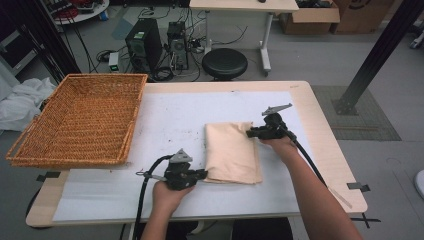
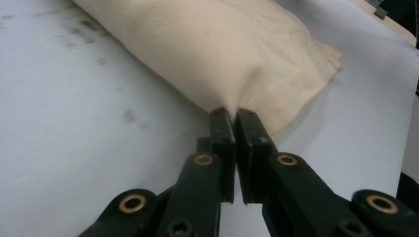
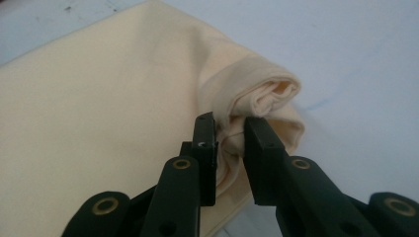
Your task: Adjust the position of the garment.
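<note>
Folded cream cloth (image 1: 233, 152) lies flat on the white mat (image 1: 165, 125) covering the table (image 1: 320, 130), right of centre and well apart from the wicker basket (image 1: 80, 120) at the left edge. The cloth is a tall rectangle of several layers, plain pale beige, smooth on top with faint creases; no print visible.

Left gripper (image 1: 204, 173) is at the cloth's near left corner. In the left gripper view its jaws are almost together with a thin pinch of fabric (image 2: 232, 74) pulled up into a small ridge between them, so it's clamped on the cloth.

Right gripper (image 1: 250, 133) is at the far right corner. In the right gripper view the jaws are narrow, squeezing a bunched, rolled hem of the cloth (image 3: 148, 113); the layered edge bulges out past the tips, curled over on itself.

Both hands are low at the table, forearms coming in from the near edge. Cables trail back from each gripper. The cloth's near edge shows stacked layers slightly offset.
</note>
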The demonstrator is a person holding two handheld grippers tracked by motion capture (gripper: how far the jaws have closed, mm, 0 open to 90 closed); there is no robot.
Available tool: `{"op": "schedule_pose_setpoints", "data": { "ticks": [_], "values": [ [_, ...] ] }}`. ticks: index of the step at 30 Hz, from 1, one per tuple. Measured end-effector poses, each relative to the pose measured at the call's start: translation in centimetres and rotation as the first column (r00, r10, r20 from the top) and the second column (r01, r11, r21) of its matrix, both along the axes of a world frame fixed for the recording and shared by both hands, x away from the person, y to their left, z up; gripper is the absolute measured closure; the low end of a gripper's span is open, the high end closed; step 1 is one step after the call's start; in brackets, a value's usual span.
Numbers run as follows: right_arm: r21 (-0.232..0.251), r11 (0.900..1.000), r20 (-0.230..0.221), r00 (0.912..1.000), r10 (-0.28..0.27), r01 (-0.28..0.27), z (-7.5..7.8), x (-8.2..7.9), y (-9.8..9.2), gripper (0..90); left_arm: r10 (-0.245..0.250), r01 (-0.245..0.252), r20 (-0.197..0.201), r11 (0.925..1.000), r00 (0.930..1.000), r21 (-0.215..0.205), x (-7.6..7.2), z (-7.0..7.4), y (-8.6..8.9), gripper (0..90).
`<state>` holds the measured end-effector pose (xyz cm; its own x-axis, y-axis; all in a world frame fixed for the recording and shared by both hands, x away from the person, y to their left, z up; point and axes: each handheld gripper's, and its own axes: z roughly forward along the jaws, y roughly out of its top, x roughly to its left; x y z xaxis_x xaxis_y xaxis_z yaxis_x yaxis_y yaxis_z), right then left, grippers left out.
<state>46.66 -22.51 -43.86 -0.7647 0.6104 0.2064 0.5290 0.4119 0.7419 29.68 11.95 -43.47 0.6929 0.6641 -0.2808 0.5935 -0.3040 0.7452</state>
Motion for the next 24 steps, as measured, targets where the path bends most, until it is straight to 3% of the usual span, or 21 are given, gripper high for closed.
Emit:
{"op": "schedule_pose_setpoints", "data": {
  "ticks": [4, 8, 13, 15, 16, 18, 21, 24],
  "values": [
    [0.038, 0.999, 0.014, 0.9999, -0.007, 0.007, 0.0, -0.2, 2.4, 76.8, 0.024, -0.024, 0.003, 0.9996, 0.9997, 0.018, -0.2, 0.3, 3.1, 86.9],
    [0.01, 1.0, 0.025, 0.9996, 0.01, -0.01, -0.3, -0.1, 4.8, 76.8, 0.051, -0.051, 0.002, 0.9987, 0.9987, 0.009, -0.5, 0.0, 4.9, 86.9],
    [0.017, 1.0, 0.039, 0.9992, 0.011, -0.012, -0.7, -0.1, 5.4, 75.3, 0.055, -0.055, 0.0, 0.9978, 0.9985, 0.038, -0.9, -1.0, 4.6, 86.4],
    [0.004, 1.0, 0.063, 0.9978, 0.022, -0.022, -0.4, -0.2, 5.2, 68.4, 0.053, -0.053, -0.001, 0.9984, 0.9986, 0.022, -0.9, -0.8, 4.5, 83.4],
    [0.006, 1.0, 0.092, 0.9955, 0.025, -0.026, 0.1, -0.4, 5.0, 60.4, 0.058, -0.058, -0.005, 0.9983, 0.9983, 0.007, -0.9, -0.6, 4.5, 72.2],
    [0.018, 0.999, 0.13, 0.9912, 0.028, -0.03, 1.0, -0.7, 4.5, 51.8, 0.048, -0.048, 0.005, 0.9984, 0.9988, -0.031, -1.0, 0.0, 4.7, 64.2],
    [0.061, 0.997, 0.249, 0.968, 0.034, -0.05, 3.6, -1.8, 2.9, 36.6, 0.054, -0.05, 0.081, 0.9974, 0.9953, -0.052, -1.0, 2.2, 4.9, 45.2],
    [0.144, 0.988, 0.366, 0.9307, 0.001, -0.058, 6.8, -3.7, 0.6, 23.7, 0.083, -0.064, 0.195, 0.9928, 0.9772, -0.101, -0.8, 5.2, 5.0, 33.7]
  ]
}}
